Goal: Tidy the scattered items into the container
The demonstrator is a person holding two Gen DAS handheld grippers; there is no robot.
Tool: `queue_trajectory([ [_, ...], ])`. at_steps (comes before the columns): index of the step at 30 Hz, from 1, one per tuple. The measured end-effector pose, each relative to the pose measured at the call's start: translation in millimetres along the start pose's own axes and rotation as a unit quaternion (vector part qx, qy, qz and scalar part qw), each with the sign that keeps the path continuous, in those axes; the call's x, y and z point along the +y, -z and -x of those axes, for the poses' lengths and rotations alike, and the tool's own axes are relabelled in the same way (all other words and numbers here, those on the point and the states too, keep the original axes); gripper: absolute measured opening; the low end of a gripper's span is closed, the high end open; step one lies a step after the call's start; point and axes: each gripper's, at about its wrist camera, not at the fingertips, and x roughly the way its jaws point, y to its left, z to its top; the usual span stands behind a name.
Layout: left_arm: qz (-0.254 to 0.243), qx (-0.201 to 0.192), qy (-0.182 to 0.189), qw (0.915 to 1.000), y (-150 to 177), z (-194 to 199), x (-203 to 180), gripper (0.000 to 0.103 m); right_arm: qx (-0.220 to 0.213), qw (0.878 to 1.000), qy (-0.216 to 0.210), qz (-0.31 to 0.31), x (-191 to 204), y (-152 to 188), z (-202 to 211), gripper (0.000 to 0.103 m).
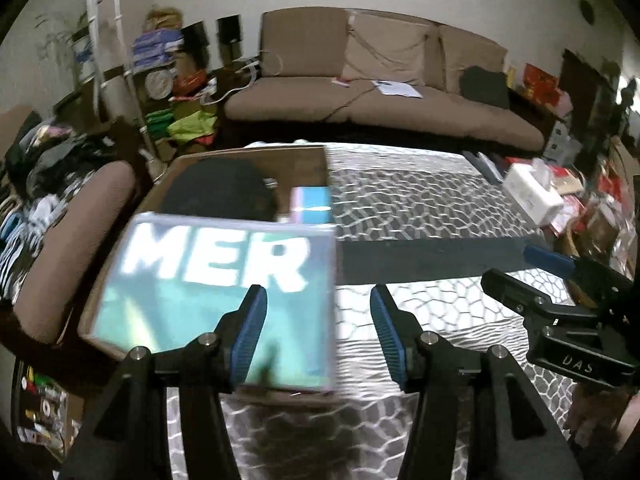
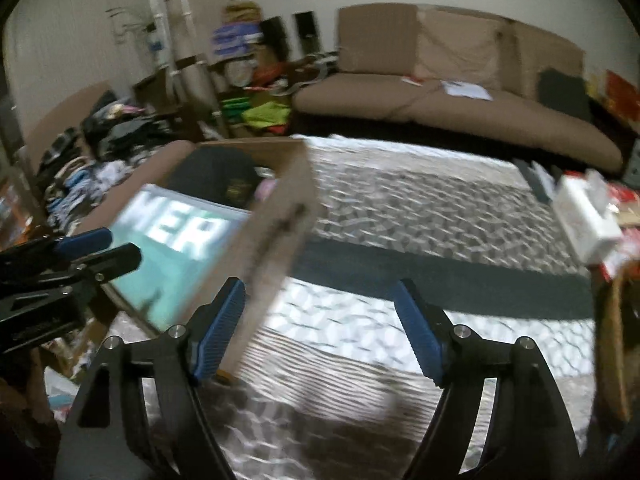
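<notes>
An open cardboard box (image 1: 248,156) stands on the left part of a grey-and-white patterned cloth (image 1: 420,200). A flat teal item with white letters "MER" (image 1: 216,280) lies tilted across the box's near end. A black cap (image 1: 216,192) and a small pink-and-teal box (image 1: 310,204) sit deeper inside. My left gripper (image 1: 318,332) is open just in front of the teal item's right edge, its pads off it. My right gripper (image 2: 318,332) is open beside the box's right wall (image 2: 280,220), with only cloth between its fingers. Each gripper shows in the other's view: the right gripper (image 1: 520,270) and the left gripper (image 2: 104,248).
A white tissue box (image 1: 532,192) stands at the cloth's far right edge, beside red packages. A brown sofa (image 1: 380,92) runs along the back. A brown armchair (image 1: 72,240) and piles of clothes crowd the left. A dark band (image 1: 432,256) crosses the cloth.
</notes>
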Motion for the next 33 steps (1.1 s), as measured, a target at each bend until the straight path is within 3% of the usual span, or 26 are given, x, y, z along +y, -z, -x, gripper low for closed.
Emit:
queue_trajectory([
  [8, -0.011, 0.014, 0.034, 0.9993, 4.5, -37.1, -73.4, 0.054, 0.013, 0.997, 0.056, -0.048, -93.2, 29.0, 3.1, 0.075],
  [14, -0.016, 0.028, 0.043, 0.9986, 7.5, -64.7, -103.5, 0.054, 0.015, 0.994, 0.076, -0.077, -140.9, 40.2, -0.9, 0.075],
  [22, -0.006, 0.033, 0.052, 0.9980, 16.4, -99.6, -123.7, 0.054, 0.018, 0.990, 0.095, -0.103, -179.2, 61.2, -18.3, 0.076],
  [33, -0.005, 0.060, 0.031, 0.9977, 38.4, -163.6, -130.4, 0.054, 0.034, 0.985, 0.129, -0.111, -202.5, 90.9, -69.0, 0.076],
])
